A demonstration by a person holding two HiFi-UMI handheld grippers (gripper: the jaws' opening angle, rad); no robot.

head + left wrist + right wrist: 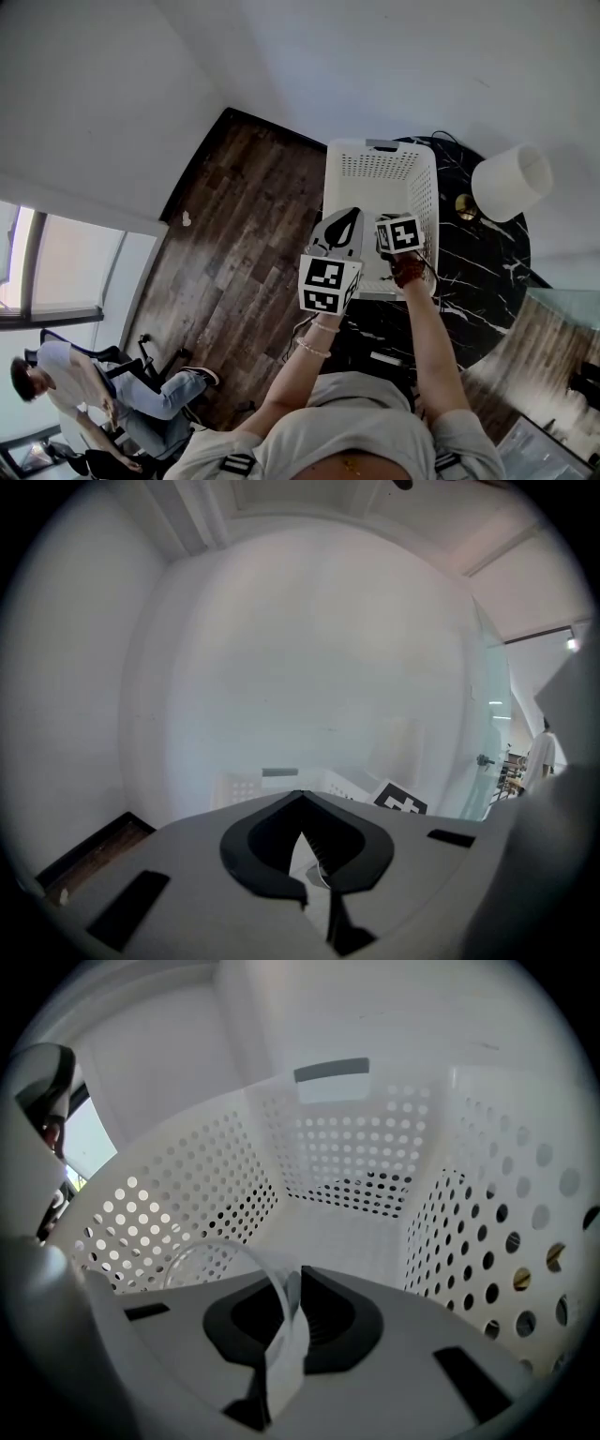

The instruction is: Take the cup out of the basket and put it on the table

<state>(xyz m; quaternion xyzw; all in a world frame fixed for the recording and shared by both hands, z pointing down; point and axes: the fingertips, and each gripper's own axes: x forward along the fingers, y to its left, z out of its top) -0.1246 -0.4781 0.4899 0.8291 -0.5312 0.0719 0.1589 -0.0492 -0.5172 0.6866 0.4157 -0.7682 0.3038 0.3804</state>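
Since the cup is thin clear plastic, the right gripper takes it by the wall. One jaw sits inside the rim and one outside, and both are pressed together on that single layer. The gripper points steeply down over the near end of the white perforated basket. The cup is inside the basket at that end, its rim curving off to the left of the jaws. Whether its base rests on the basket floor cannot be told.

Just left of the right gripper, over the basket's near left corner, is the left gripper. Its jaws are together and it holds nothing. It points nearly level at the bare wall, probably parked clear of the lift.

The basket stands on the left part of a round black marble table. Bare tabletop to its right is a likely spot for setting the cup down. Farther right stands a white lampshade, best avoided when placing the cup.
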